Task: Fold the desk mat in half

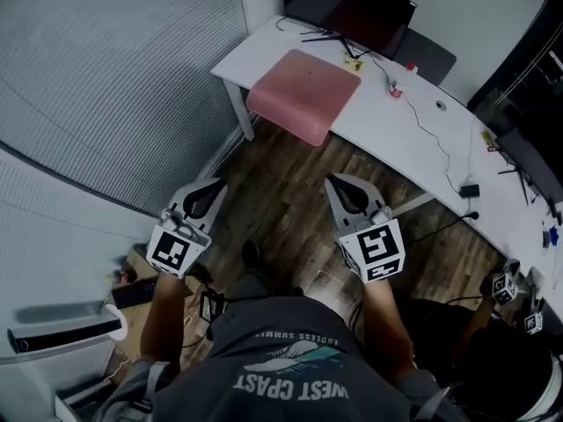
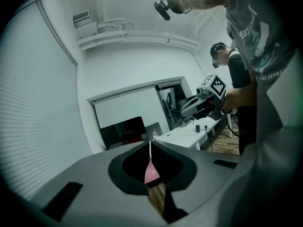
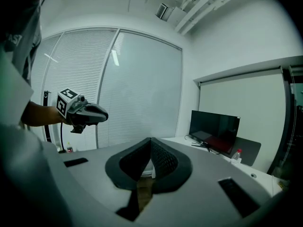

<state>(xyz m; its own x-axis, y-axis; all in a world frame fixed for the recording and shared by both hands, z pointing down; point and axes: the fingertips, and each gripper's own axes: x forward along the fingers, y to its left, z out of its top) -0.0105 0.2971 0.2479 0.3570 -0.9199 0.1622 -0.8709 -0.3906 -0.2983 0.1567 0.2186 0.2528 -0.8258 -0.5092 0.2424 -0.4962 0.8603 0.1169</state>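
Note:
The pink desk mat [image 1: 303,95] lies on the left end of the white desk [image 1: 413,134], its near edge hanging over the desk's front. Both grippers hang over the wooden floor, well short of the desk. My left gripper [image 1: 204,193] is shut and empty; in the left gripper view its closed tips [image 2: 150,143] point toward the desk, and a sliver of the pink mat [image 2: 150,173] shows below them. My right gripper [image 1: 345,188] is likewise shut with nothing in it [image 3: 151,141]. Each gripper sees the other: the right gripper [image 2: 201,103] and the left gripper [image 3: 83,113].
A dark monitor [image 1: 352,11] stands at the back of the desk behind the mat, with cables and a small bottle [image 1: 409,67] beside it. Window blinds [image 1: 114,77] fill the left wall. Another person with marker cubes [image 1: 506,288] stands at the lower right.

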